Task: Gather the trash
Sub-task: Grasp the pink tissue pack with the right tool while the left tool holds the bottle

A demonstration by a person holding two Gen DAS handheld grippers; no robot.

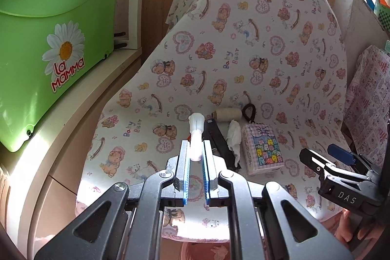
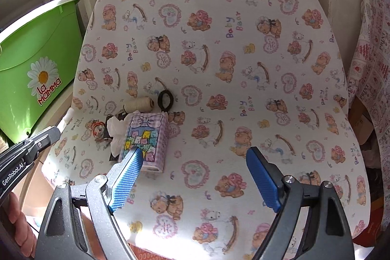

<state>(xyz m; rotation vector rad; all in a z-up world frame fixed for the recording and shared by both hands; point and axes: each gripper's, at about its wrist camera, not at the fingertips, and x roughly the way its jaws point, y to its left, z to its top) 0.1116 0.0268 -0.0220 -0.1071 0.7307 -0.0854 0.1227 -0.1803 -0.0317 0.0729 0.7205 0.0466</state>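
Note:
My left gripper point(image 1: 195, 145) is shut on a white plastic piece point(image 1: 196, 130) with a flared top, held above the bear-print cloth point(image 1: 243, 40). My right gripper point(image 2: 195, 155) is open and empty above the same cloth point(image 2: 219, 40); it also shows at the right of the left wrist view point(image 1: 341, 162). A crumpled white tissue point(image 1: 234, 135) point(image 2: 117, 130) lies beside a black flat item point(image 1: 219, 143). A pink checked tissue pack point(image 1: 262, 148) point(image 2: 148, 138) lies just past my right gripper's left finger.
A cream thread spool point(image 1: 228, 113) point(image 2: 140, 102) and a dark hair tie point(image 1: 248, 111) point(image 2: 165, 98) lie behind the pack. A green "La Mamma" bucket point(image 1: 48, 40) point(image 2: 36, 65) stands on a shelf at left. A printed cloth point(image 2: 373, 89) hangs at right.

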